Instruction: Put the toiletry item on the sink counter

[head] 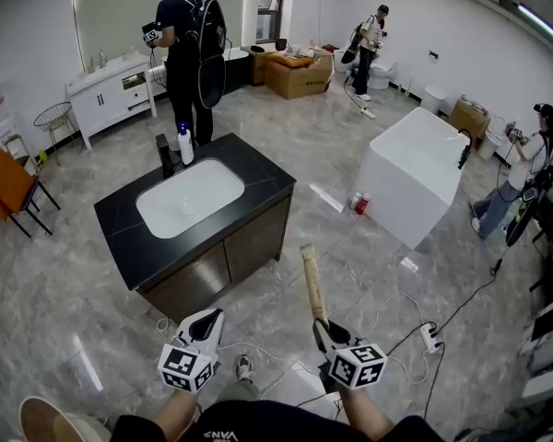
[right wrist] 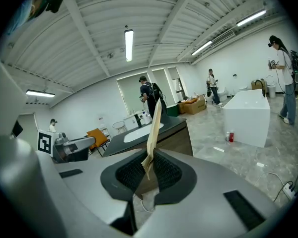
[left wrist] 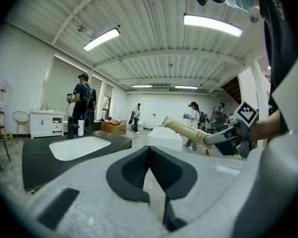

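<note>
A long tan toiletry tube (head: 311,282) sticks up and forward from my right gripper (head: 321,328), which is shut on the tube's flat crimped end (right wrist: 148,158). The tube (left wrist: 187,131) also shows in the left gripper view, held out by the right gripper (left wrist: 229,139). My left gripper (head: 208,319) hangs beside it with its pads (left wrist: 150,155) together and nothing between them. Ahead and to the left stands the sink counter (head: 258,179), a black-topped island with a white basin (head: 190,197), a black faucet (head: 165,156) and a white pump bottle (head: 185,145). Both grippers are well short of the counter.
A white block-shaped tub (head: 413,168) stands to the right, with red cans (head: 359,204) at its foot. Cables and a power strip (head: 430,338) lie on the floor at the right. Several people stand about. An orange chair (head: 5,183) and a white vanity (head: 111,91) are at the left.
</note>
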Demonstrator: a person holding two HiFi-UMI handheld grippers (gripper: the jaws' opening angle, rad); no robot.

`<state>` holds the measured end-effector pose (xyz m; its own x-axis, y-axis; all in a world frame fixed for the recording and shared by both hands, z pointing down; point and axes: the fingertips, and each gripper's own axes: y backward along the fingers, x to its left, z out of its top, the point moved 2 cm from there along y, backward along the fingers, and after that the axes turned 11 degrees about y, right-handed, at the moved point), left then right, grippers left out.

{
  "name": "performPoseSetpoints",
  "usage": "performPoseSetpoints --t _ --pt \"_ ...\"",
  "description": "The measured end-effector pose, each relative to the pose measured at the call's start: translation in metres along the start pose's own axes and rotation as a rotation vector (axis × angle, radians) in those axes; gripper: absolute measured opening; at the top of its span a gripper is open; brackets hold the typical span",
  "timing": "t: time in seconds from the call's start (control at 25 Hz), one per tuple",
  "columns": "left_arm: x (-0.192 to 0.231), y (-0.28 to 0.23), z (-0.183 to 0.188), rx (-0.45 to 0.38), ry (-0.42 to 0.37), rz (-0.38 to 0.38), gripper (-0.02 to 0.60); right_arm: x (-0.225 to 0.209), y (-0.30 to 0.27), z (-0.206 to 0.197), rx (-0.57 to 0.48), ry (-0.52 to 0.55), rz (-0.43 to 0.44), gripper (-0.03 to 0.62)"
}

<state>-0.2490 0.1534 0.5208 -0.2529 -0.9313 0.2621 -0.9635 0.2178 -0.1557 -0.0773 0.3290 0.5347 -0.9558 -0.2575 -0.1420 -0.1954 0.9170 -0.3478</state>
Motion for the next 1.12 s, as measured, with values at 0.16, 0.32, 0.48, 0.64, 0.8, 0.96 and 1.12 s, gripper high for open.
performPoseSetpoints --t 0.16,0.32,0.48,0.64,0.8,0.96,1.12 --pt "0.039 -0.027 0.015 0.0 0.006 -0.002 0.008 -0.009 -0.043 0.025 -0.013 -0.005 -0.015 0.038" --pt "0.074 -0.053 0.031 -0.003 0.006 -0.004 0.008 -0.016 -0.082 0.045 -0.018 -0.008 -0.025 0.038" --pt "0.107 -0.074 0.049 -0.012 -0.003 -0.004 0.008 -0.021 -0.117 0.057 -0.016 -0.016 -0.037 0.038" --pt "0.134 -0.088 0.056 -0.007 -0.005 0.001 0.008 -0.026 -0.146 0.065 -0.02 -0.027 -0.049 0.038" --pt "0.144 -0.103 0.06 0.003 0.005 0.003 0.008 -0.038 -0.164 0.073 -0.013 -0.033 -0.053 0.038" --pt "0.152 -0.118 0.063 0.011 0.012 0.027 0.008 -0.055 -0.183 0.079 0.0 -0.035 -0.038 0.038" --pt "0.162 -0.14 0.069 0.004 0.018 0.079 0.008 -0.083 -0.211 0.09 0.009 -0.025 -0.008 0.038"
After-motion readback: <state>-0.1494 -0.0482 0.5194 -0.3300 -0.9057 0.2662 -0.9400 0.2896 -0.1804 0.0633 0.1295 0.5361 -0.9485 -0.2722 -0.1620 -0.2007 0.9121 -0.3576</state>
